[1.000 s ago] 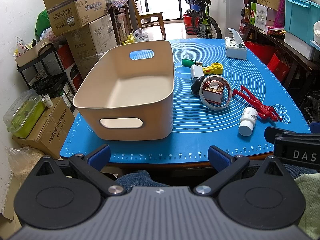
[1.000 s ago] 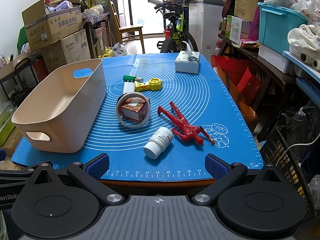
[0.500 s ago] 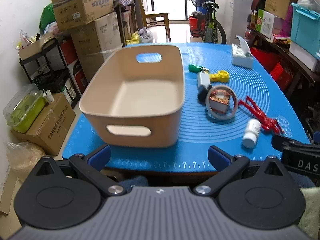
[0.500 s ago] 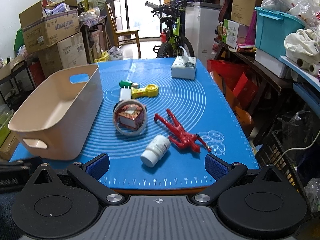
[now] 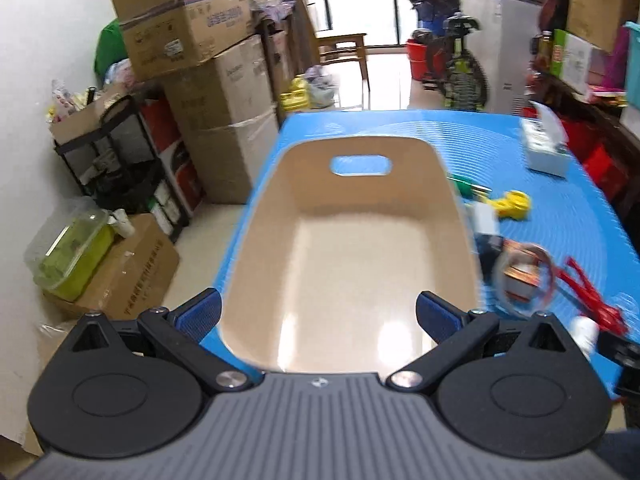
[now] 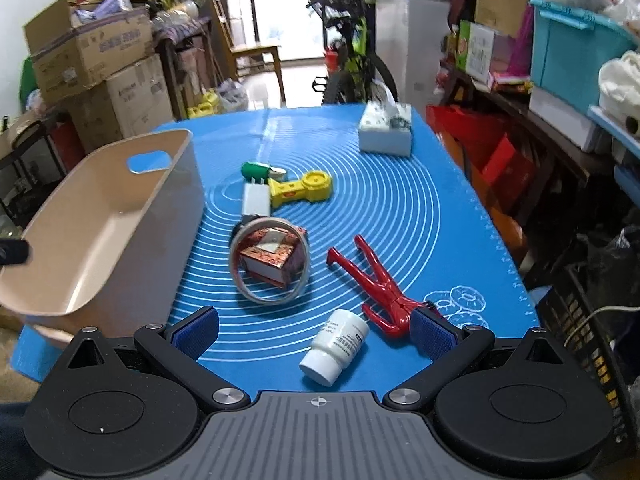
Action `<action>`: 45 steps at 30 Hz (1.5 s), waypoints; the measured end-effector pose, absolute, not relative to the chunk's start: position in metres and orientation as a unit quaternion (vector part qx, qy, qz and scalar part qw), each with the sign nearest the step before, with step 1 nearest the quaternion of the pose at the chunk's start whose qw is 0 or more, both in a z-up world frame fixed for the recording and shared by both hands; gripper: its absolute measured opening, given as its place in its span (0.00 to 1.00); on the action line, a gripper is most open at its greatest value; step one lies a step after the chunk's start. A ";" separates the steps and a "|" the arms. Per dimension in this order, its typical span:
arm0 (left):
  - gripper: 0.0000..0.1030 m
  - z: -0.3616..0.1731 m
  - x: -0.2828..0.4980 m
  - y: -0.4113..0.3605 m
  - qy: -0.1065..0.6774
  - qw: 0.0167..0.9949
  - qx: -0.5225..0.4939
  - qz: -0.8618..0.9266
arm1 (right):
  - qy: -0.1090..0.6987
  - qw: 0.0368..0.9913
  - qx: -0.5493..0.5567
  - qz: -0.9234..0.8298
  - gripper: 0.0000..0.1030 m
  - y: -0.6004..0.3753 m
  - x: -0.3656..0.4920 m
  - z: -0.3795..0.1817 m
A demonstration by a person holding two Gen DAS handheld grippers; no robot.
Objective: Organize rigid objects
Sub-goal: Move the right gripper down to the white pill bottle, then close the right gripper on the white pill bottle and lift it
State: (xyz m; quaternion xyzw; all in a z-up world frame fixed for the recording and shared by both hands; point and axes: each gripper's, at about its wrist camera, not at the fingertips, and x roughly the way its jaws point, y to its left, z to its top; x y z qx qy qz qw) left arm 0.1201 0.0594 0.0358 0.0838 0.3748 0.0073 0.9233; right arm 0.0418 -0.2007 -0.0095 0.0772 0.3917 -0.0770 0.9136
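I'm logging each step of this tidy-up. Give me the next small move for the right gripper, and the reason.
Probably lower the right gripper onto the white bottle and close on it. Its jaws are open and empty, the bottle lies on its side on the blue mat nearest them, and the beige bin holds nothing yet.

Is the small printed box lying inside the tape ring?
Yes: in the right wrist view the small printed box sits on the mat with the tape ring encircling it.
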 end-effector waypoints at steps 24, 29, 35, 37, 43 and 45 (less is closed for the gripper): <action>0.49 -0.027 0.210 0.143 0.500 0.865 0.007 0.033 | 0.530 0.832 0.101 -0.133 0.79 -0.202 0.122 -0.091; 0.29 -0.031 0.211 0.155 0.515 0.857 -0.009 0.015 | 0.535 0.825 0.110 -0.149 0.72 -0.200 0.124 -0.098; 0.12 -0.030 0.210 0.152 0.511 0.859 -0.015 -0.007 | 0.524 0.829 0.113 -0.158 0.59 -0.196 0.122 -0.098; 0.07 -0.029 0.209 0.149 0.511 0.859 -0.013 -0.012 | 0.520 0.830 0.115 -0.163 0.53 -0.198 0.120 -0.097; 0.07 -0.029 0.212 0.150 0.511 0.859 -0.015 -0.007 | 0.512 0.834 0.123 -0.167 0.43 -0.205 0.114 -0.096; 0.07 -0.029 0.212 0.149 0.511 0.860 -0.014 -0.007 | 0.510 0.834 0.125 -0.166 0.43 -0.205 0.113 -0.096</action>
